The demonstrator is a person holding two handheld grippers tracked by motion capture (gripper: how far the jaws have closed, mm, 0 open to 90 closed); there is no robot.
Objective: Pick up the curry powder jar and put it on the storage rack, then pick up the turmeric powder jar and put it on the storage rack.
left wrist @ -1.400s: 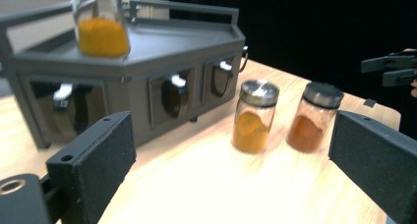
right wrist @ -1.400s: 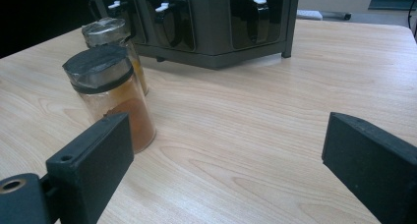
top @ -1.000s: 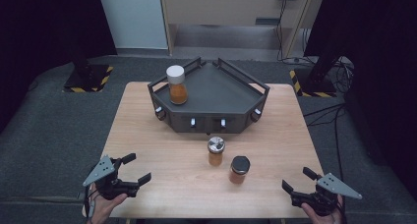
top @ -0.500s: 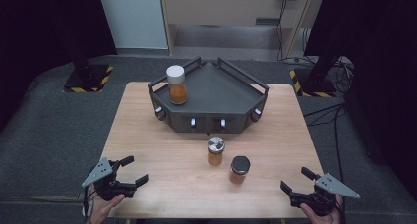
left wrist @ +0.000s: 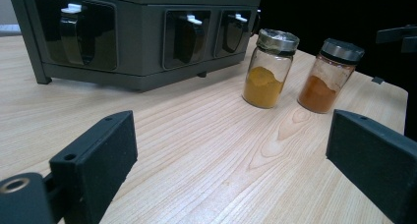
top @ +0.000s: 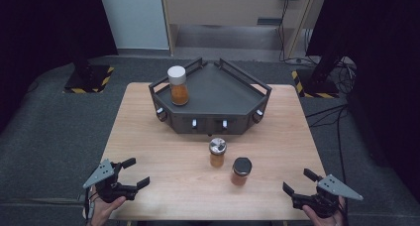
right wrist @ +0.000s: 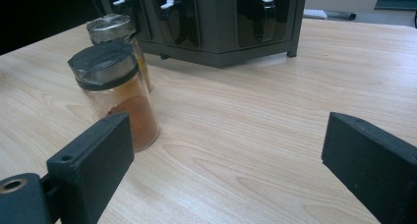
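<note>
Black-lidded glass jar of reddish-brown spice (top: 241,171) stands upright on the pale wooden table (top: 148,132), ahead of and inboard from the right gripper (top: 300,182), whose black jaws are spread wide with nothing between them; in the right gripper view the same jar (right wrist: 115,94) sits just beyond the left-hand jaw, off the centre line, so the gripper would need to swing toward the table's middle to bracket it. Its long axis is vertical, which suits a sideways grasp around the glass body. Just beside it, farther from the person, the silver-lidded glass jar of yellow spice (top: 217,152) also stands upright, near but not touching. The left gripper (top: 132,172) hovers at the near left edge, jaws equally wide and empty, and lies farther from both jars, so the right hand looks the better placed. Beyond them sits the dark angular metal rack (top: 218,87), carrying a white-capped jar of orange spice (top: 178,85) at its left corner.
</note>
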